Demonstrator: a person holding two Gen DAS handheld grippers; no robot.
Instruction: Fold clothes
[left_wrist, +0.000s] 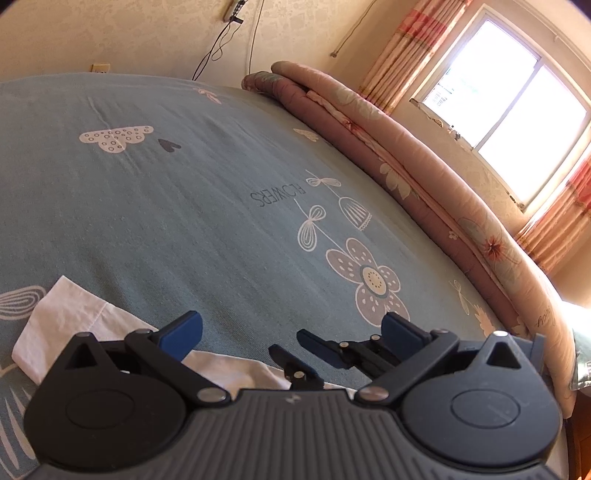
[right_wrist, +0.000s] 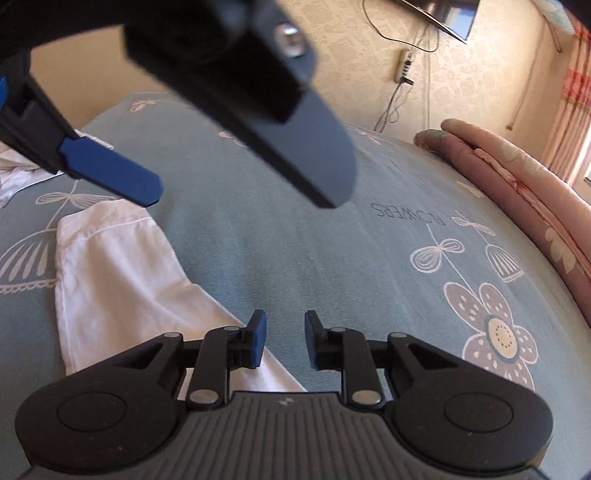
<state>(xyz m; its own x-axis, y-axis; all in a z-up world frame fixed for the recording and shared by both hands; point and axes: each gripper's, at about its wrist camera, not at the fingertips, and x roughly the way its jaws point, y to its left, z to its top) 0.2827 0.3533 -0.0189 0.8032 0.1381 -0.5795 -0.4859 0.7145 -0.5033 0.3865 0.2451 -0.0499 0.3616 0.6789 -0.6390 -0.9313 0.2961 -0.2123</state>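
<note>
A white garment (left_wrist: 70, 325) lies flat on the blue flowered bedsheet (left_wrist: 184, 203); in the right wrist view a long sleeve-like part of this white garment (right_wrist: 110, 280) runs toward the camera. My left gripper (left_wrist: 291, 321) hovers above the bed, open wide with nothing in it, and it fills the top of the right wrist view as the left gripper (right_wrist: 243, 195). Lower down, my right gripper (right_wrist: 284, 332) stands open with a narrower gap, its left finger over the garment's edge and nothing between the pads. The right gripper (left_wrist: 287, 341) also shows small between the left fingers.
A folded pink floral quilt (left_wrist: 424, 177) lines the bed's right side below a bright window (left_wrist: 509, 88) with striped curtains. More white cloth (right_wrist: 11, 170) lies at the far left. Cables and a power strip (right_wrist: 404, 66) hang on the wall.
</note>
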